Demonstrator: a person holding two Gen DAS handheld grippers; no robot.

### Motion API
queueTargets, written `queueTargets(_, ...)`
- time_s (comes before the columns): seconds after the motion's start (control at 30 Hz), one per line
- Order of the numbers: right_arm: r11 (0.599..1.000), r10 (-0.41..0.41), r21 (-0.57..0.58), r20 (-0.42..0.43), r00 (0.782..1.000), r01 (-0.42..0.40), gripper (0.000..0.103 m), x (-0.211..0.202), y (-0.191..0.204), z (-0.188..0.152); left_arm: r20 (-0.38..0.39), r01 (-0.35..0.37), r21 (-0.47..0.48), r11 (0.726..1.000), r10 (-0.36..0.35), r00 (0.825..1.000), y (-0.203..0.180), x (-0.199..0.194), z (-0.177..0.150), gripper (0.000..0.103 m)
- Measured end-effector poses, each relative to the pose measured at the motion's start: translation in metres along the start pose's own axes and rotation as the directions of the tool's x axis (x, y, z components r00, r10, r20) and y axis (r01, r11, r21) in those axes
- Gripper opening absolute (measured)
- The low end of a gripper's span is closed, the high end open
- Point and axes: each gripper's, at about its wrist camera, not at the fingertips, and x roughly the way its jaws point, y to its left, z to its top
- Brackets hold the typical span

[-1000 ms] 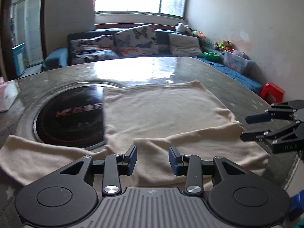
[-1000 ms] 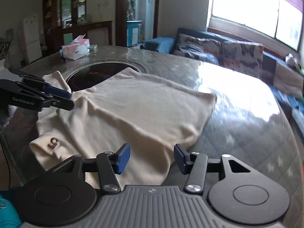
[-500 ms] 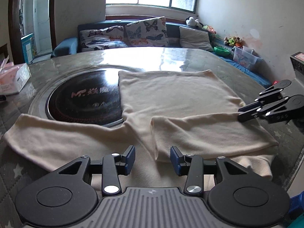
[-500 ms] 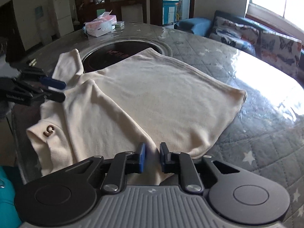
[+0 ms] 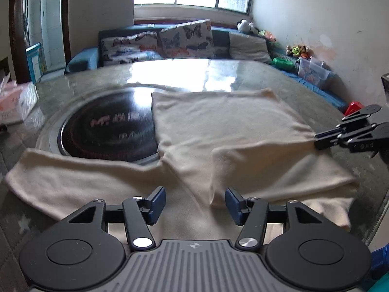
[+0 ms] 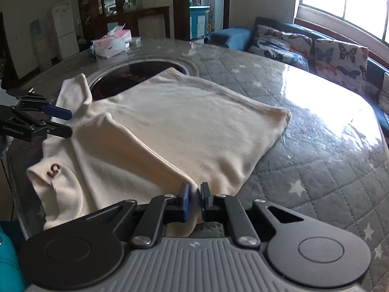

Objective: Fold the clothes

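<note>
A cream sweater (image 5: 218,126) lies flat on the glass-topped table (image 5: 243,73). One sleeve is folded across its body and the other stretches out to the left. A brown "S" patch (image 6: 54,170) marks the near collar end. My right gripper (image 6: 194,196) is shut on the sweater's side edge, where the folded sleeve begins; the left wrist view shows the right gripper (image 5: 317,141) at the right. My left gripper (image 5: 195,203) is open just above the cloth, with the folded sleeve's end between its fingers. From the right wrist view the left gripper (image 6: 69,123) is open at the left edge.
A black round hob (image 5: 109,126) is set into the table, partly under the sweater. A pink tissue box (image 6: 111,42) stands at the far side. A sofa with butterfly cushions (image 5: 184,39) runs behind the table. The table edge lies close on the collar side.
My right gripper went from open to shut on the sweater's edge. The left gripper stayed open and shifted slightly over the sleeve end.
</note>
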Motion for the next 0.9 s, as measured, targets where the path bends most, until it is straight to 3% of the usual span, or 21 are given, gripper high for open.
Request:
queueTargets(0.17, 0.999, -0.039, -0.028, 0.058, 0.998, 0.040, 0.013, -0.016, 0.019, -0.001, 0.064, 0.062, 0.026, 0.998, -0.063, 0.996, -0.014, -0.007, 0.013, 0.055)
queueTargets(0.23, 0.999, -0.039, -0.029, 0.067, 0.997, 0.041, 0.016, -0.018, 0.027, -0.004, 0.061, 0.105, 0.033, 0.994, -0.107, 0.992, -0.023, 0.001, 0.017, 0.049)
queueTargets(0.33, 0.999, -0.044, -0.014, 0.071, 0.997, 0.045, 0.017, -0.018, 0.033, -0.011, 0.044, 0.135, 0.060, 0.989, -0.138, 0.989, -0.036, 0.016, 0.019, 0.048)
queueTargets(0.43, 0.999, -0.053, 0.006, 0.073, 0.996, 0.052, 0.020, -0.017, 0.038, -0.017, 0.012, 0.127, 0.060, 0.990, -0.128, 0.992, -0.039, 0.035, 0.018, 0.045)
queueTargets(0.57, 0.998, -0.065, 0.032, 0.076, 0.995, 0.062, 0.037, -0.016, 0.045, -0.025, 0.002, 0.100, 0.021, 0.995, -0.100, 0.995, -0.030, 0.047, 0.015, 0.043)
queueTargets(0.9, 0.997, -0.069, 0.030, 0.094, 0.993, 0.066, 0.039, -0.016, 0.055, -0.022, 0.055, 0.065, -0.018, 0.998, -0.064, 0.996, -0.025, 0.035, 0.021, 0.043)
